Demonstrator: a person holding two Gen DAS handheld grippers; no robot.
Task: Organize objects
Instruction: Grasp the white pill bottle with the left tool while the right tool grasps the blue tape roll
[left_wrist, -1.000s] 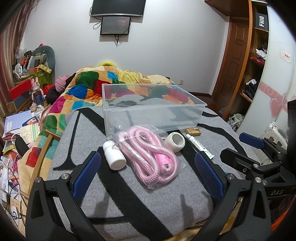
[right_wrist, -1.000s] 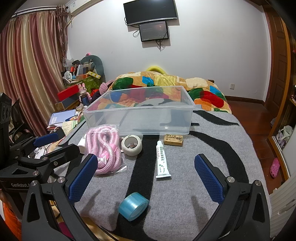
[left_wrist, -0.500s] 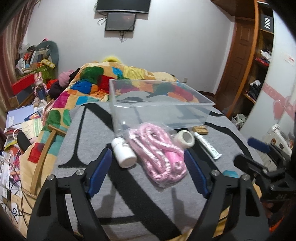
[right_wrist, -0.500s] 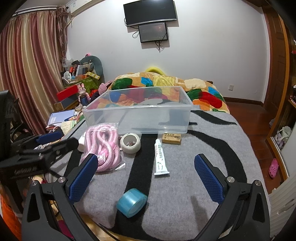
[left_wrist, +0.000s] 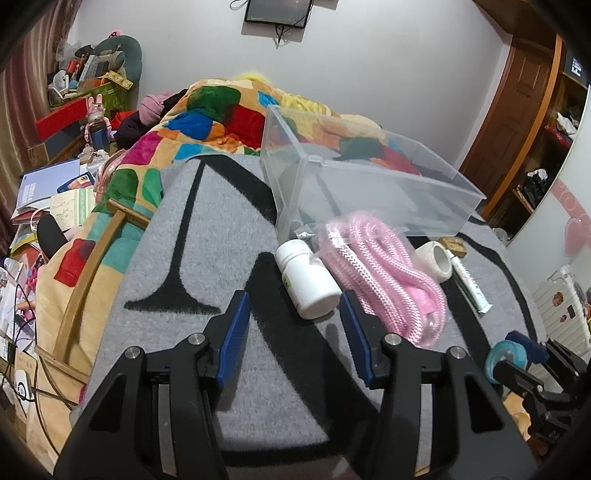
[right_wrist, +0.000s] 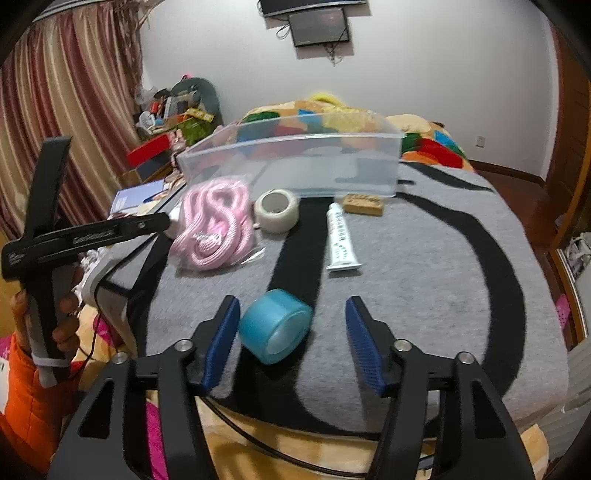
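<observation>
Both grippers line up for pickups. The left gripper (left_wrist: 295, 332), jaws apart, faces the white bottle (left_wrist: 308, 282); the right gripper (right_wrist: 291, 341), jaws apart, straddles the blue tape roll (right_wrist: 275, 325), perhaps touching. The clear bin (right_wrist: 295, 162) waits beyond.

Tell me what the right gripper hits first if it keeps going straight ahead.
The blue tape roll. It lies on the grey blanket between the open jaws of the right gripper, nearer the left one; the exact gap is hard to judge.
</observation>
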